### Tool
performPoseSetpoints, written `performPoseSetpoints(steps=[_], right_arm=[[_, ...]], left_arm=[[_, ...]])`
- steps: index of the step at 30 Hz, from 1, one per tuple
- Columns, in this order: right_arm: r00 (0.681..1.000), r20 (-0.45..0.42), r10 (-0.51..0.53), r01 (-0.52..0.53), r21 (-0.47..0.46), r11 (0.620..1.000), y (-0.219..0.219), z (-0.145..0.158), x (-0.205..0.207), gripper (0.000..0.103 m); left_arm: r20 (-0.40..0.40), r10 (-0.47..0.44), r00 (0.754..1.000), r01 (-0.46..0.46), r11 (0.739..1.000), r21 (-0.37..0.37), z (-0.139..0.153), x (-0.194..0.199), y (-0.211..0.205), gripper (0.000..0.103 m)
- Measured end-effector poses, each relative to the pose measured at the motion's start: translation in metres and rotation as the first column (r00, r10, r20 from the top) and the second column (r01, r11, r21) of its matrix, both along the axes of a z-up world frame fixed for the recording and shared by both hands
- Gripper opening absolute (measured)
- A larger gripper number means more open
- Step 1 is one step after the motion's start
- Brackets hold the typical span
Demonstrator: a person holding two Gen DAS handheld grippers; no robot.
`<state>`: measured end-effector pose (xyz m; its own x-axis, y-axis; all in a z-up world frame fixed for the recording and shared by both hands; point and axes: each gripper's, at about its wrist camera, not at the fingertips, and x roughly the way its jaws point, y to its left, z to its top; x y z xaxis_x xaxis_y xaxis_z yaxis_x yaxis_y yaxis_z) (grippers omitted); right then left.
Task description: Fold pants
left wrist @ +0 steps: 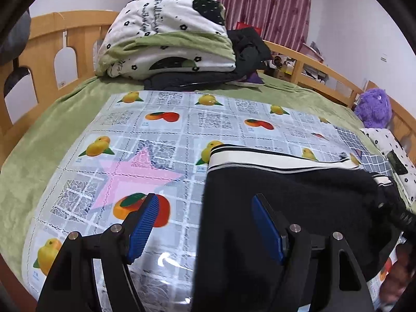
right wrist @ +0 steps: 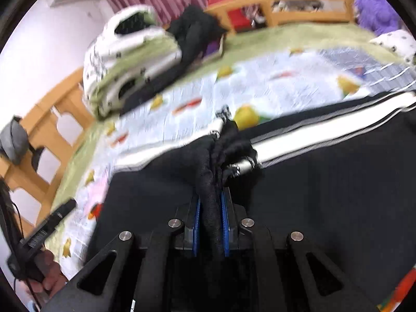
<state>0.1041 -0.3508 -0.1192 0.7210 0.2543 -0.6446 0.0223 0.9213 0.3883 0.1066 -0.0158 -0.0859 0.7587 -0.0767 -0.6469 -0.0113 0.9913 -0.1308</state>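
Observation:
Black pants [left wrist: 286,197] with a white side stripe [left wrist: 260,160] lie on a fruit-print plastic cloth [left wrist: 161,130] on the bed. My left gripper [left wrist: 205,208] is open, its blue pads [left wrist: 141,230] straddling the pants' left edge just above the cloth. In the blurred right wrist view my right gripper [right wrist: 210,202] is shut on a bunched fold of the black pants [right wrist: 215,161], lifted above the rest of the pants [right wrist: 325,182]. The white stripe [right wrist: 312,132] runs to the right.
A pink star [left wrist: 135,174] is marked on the cloth. Folded white-and-green bedding [left wrist: 166,33] and dark clothes [left wrist: 247,49] are piled at the head of the bed. A wooden rail [left wrist: 325,72] borders it. A purple plush toy [left wrist: 374,106] sits at right.

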Motion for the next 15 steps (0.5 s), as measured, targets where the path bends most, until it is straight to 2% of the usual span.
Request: performPoseSetpoints(steps=[2, 4, 6, 8, 11, 12, 15], right_arm=[[1.0, -0.025, -0.013, 0.013, 0.011, 1.0, -0.016, -0.002, -0.002, 0.014], [0.991, -0.132, -0.02, 0.014, -0.048, 0.999, -0.026, -0.019, 0.003, 0.016], [0.967, -0.253, -0.026, 0.0, -0.103, 0.995, -0.027, -0.043, 0.013, 0.017], [0.953, -0.302, -0.035, 0.0, -0.114, 0.993, -0.027, -0.054, 0.017, 0.026], [0.962, -0.266, -0.056, 0.022, -0.132, 0.991, -0.029, -0.044, 0.008, 0.032], [0.971, -0.228, -0.077, 0.047, -0.135, 0.99, -0.032, -0.036, 0.002, 0.032], [0.983, -0.149, -0.11, 0.091, -0.128, 0.988, -0.037, -0.021, -0.011, 0.044]], left_arm=[[-0.002, -0.013, 1.0, 0.013, 1.0, -0.025, 0.001, -0.005, -0.004, 0.072], [0.0, -0.028, 1.0, 0.028, 0.999, -0.026, 0.001, -0.008, -0.01, 0.072], [-0.01, -0.037, 0.999, 0.037, 0.999, -0.008, -0.001, -0.011, -0.017, 0.072], [-0.02, -0.048, 0.999, 0.047, 0.999, -0.012, -0.002, -0.013, -0.02, 0.072], [-0.02, -0.072, 0.997, 0.071, 0.997, -0.031, 0.002, -0.022, -0.018, 0.072], [-0.014, -0.076, 0.997, 0.076, 0.997, -0.031, 0.003, -0.025, -0.017, 0.072], [0.002, -0.084, 0.996, 0.084, 0.996, -0.038, 0.006, -0.039, -0.01, 0.072]])
